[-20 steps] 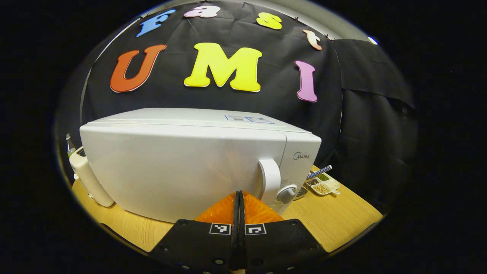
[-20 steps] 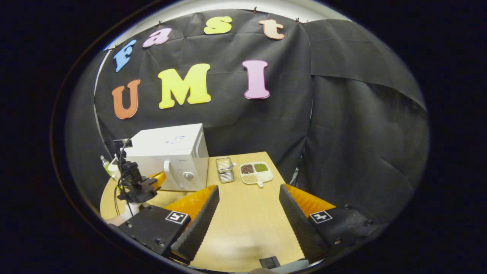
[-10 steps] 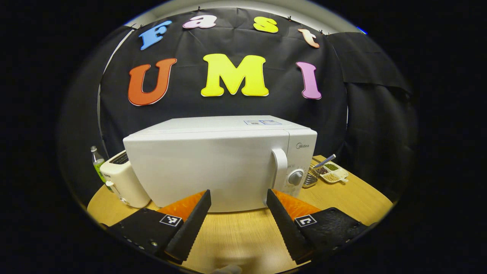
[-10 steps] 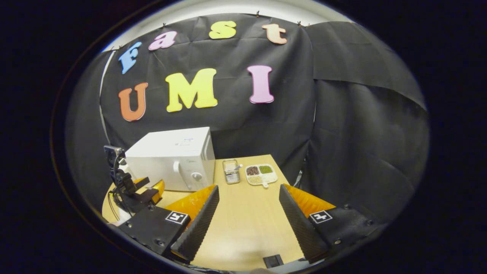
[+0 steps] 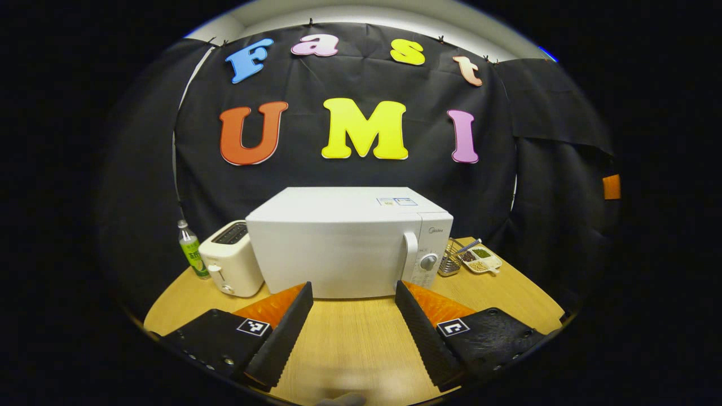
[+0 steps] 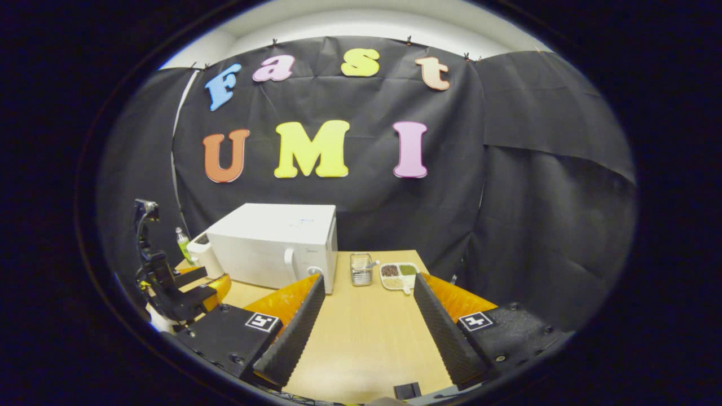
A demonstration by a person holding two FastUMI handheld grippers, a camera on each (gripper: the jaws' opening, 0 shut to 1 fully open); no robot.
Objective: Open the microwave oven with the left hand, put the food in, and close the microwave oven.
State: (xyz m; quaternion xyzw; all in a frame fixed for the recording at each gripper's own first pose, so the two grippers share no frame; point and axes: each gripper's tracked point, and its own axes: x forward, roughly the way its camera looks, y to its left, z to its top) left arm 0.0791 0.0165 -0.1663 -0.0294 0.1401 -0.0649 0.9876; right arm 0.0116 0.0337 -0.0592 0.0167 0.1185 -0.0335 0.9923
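A white microwave (image 5: 338, 248) stands on the wooden table (image 5: 350, 344) with its door closed, its handle (image 5: 410, 258) and dial (image 5: 428, 261) at the right. My left gripper (image 5: 352, 290) is open a short way in front of the door, nothing between its fingers. In the right gripper view the microwave (image 6: 276, 245) sits at the left, and my right gripper (image 6: 369, 282) is open over the bare table, holding nothing. The left gripper (image 6: 192, 290) shows at the far left of that view. A divided dish of beans (image 6: 399, 275) lies right of the microwave.
A white toaster (image 5: 230, 265) and a green bottle (image 5: 190, 248) stand left of the microwave. A small metal basket (image 5: 449, 264) and the divided dish (image 5: 479, 259) sit at its right. The table's front part lies under both grippers.
My left gripper went from shut close to the door to open, then drew back from the microwave. The right gripper also pulled back and tilted up a little.
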